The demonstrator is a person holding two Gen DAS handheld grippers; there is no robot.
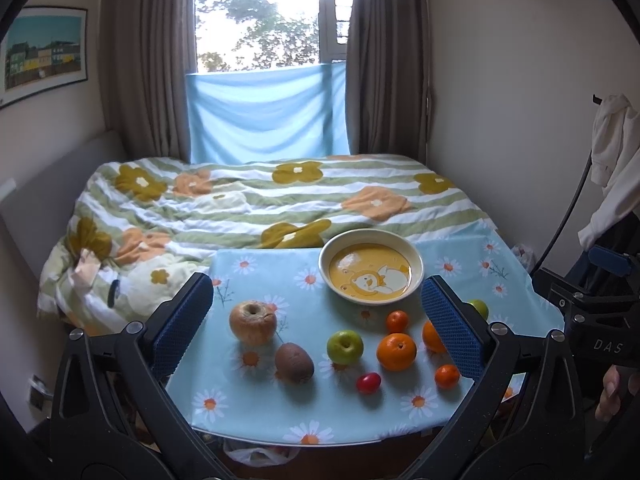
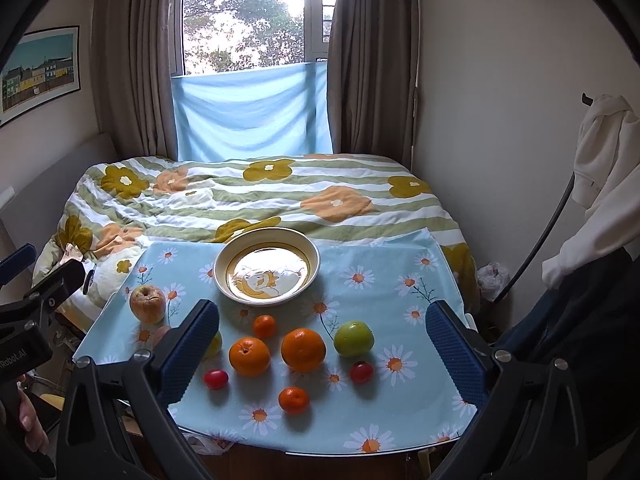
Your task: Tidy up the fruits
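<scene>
Fruit lies loose on a table with a blue daisy cloth [image 1: 256, 400]. An empty cream bowl with a yellow bear picture [image 1: 370, 266] [image 2: 267, 266] stands at the far side. Near it lie a wrinkled apple [image 1: 253, 322] [image 2: 147, 303], a kiwi [image 1: 294, 362], green apples [image 1: 345, 346] [image 2: 354, 339], oranges [image 1: 396, 352] [image 2: 249, 356] [image 2: 303, 349], small mandarins [image 1: 447, 376] [image 2: 294, 400] and red cherry tomatoes [image 1: 368, 383] [image 2: 216, 379]. My left gripper [image 1: 318, 326] is open and empty above the near edge. My right gripper [image 2: 322, 348] is open and empty too.
A bed with a flowered striped quilt [image 1: 256, 200] lies right behind the table. A window with brown curtains [image 1: 144, 60] is beyond it. Clothes [image 2: 600, 168] hang on the right wall. A plastic bag [image 1: 256, 456] sits under the table's front edge.
</scene>
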